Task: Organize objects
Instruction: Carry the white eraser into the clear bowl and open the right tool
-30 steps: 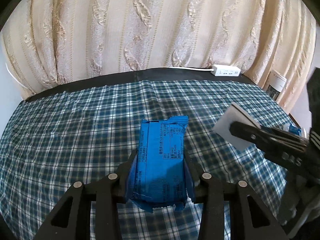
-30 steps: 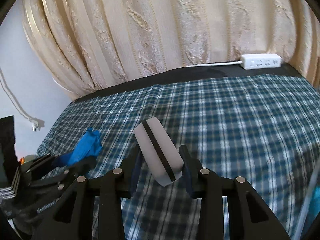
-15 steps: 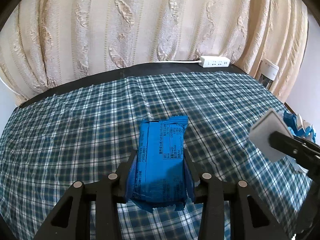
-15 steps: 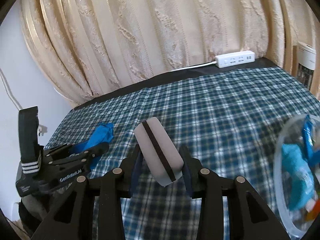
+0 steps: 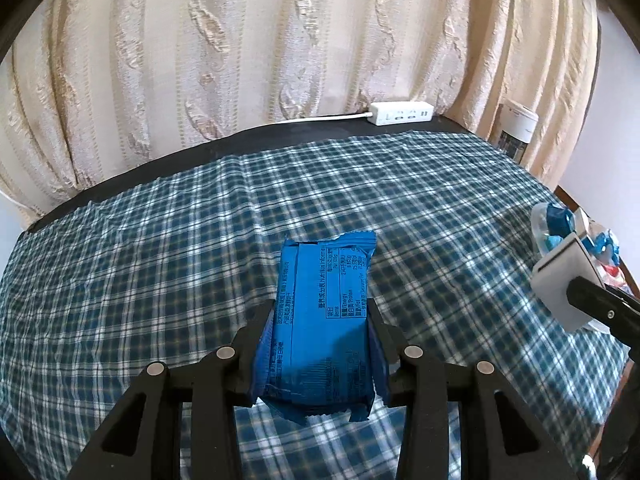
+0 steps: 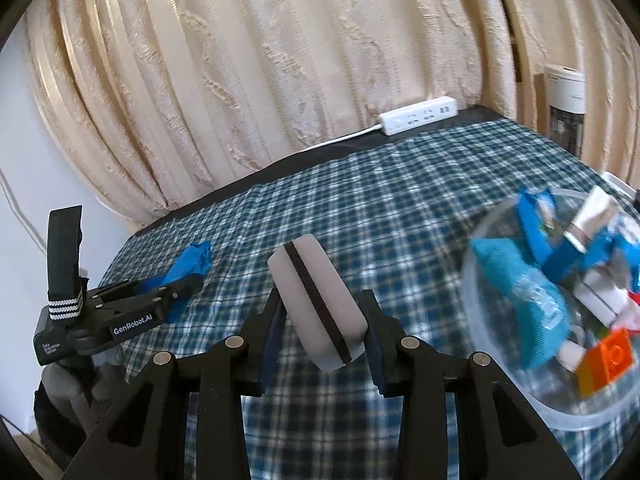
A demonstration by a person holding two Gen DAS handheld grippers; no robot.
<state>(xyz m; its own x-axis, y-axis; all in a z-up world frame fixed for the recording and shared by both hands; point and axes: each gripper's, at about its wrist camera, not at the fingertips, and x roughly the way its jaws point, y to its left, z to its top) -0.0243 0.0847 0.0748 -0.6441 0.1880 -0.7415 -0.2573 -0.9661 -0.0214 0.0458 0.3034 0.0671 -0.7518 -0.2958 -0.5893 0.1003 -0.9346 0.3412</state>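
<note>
1. Bowl (image 6: 500, 392) already holds several items, so sorting looks partly done
2. Right gripper (image 6: 320, 320) clamps eraser (image 6: 316, 304), just left of bowl
3. Left gripper (image 5: 320, 344) clamps blue packet (image 5: 324, 320), farther left; both undelivered

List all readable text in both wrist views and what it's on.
"GenRobot.AI": side of the left tool.
"Nutrition Information", "Energy", "Protein": back panel of the blue snack packet; its other print is too small to read.
Small white label at the left tool's rear: blurred.
Orange block in the clear bowl: embossed mark, unreadable.

Checked tablecloth (image 5: 168, 264) (bowl (image 6: 476, 268), power strip (image 5: 401, 114))
</note>
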